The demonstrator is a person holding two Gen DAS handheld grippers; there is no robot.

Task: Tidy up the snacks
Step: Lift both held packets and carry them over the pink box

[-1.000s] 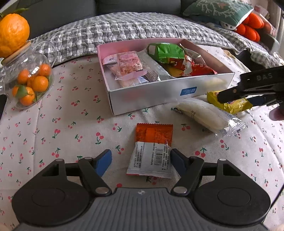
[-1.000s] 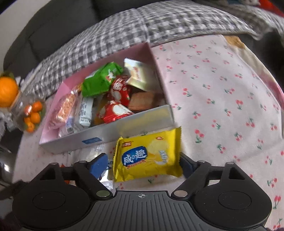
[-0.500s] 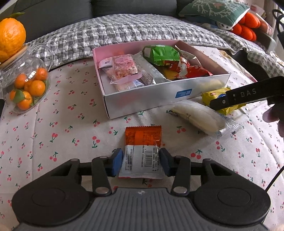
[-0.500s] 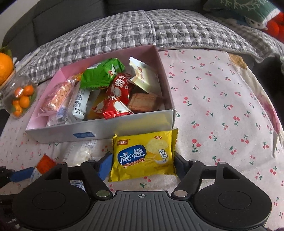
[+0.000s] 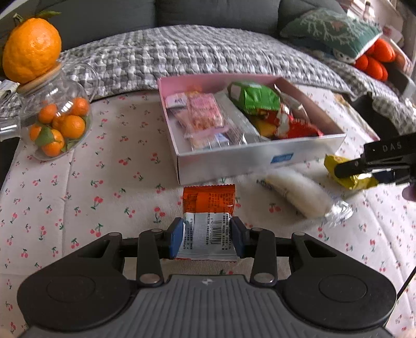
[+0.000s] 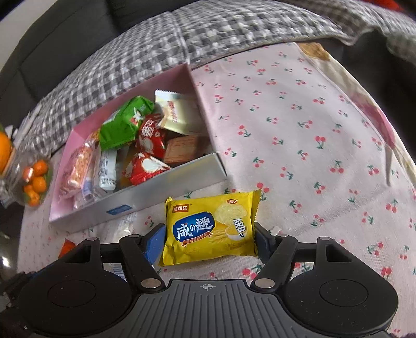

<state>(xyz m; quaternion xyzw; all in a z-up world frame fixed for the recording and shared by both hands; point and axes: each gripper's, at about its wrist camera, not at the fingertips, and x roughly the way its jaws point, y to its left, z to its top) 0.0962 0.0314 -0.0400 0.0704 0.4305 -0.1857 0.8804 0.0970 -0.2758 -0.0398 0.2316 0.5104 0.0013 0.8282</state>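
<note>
Left wrist: left tongs [image 5: 206,238] closing, pinching orange packet [image 5: 208,221]; right tongs [image 6: 209,240] seemingly gripping yellow packet [image 6: 210,230].

A cloth [image 5: 78,187] printed with small red cherries is spread over the surface beneath the tongs. Beyond it, ahead of the tongs, a grey checked quilt [image 5: 182,57] is laid over a dark grey sofa [image 5: 104,18]. A green patterned cushion [image 5: 330,28] and an orange plush toy [image 5: 374,62] are seen far ahead to the right. Soft daylight is cast over everything.
</note>
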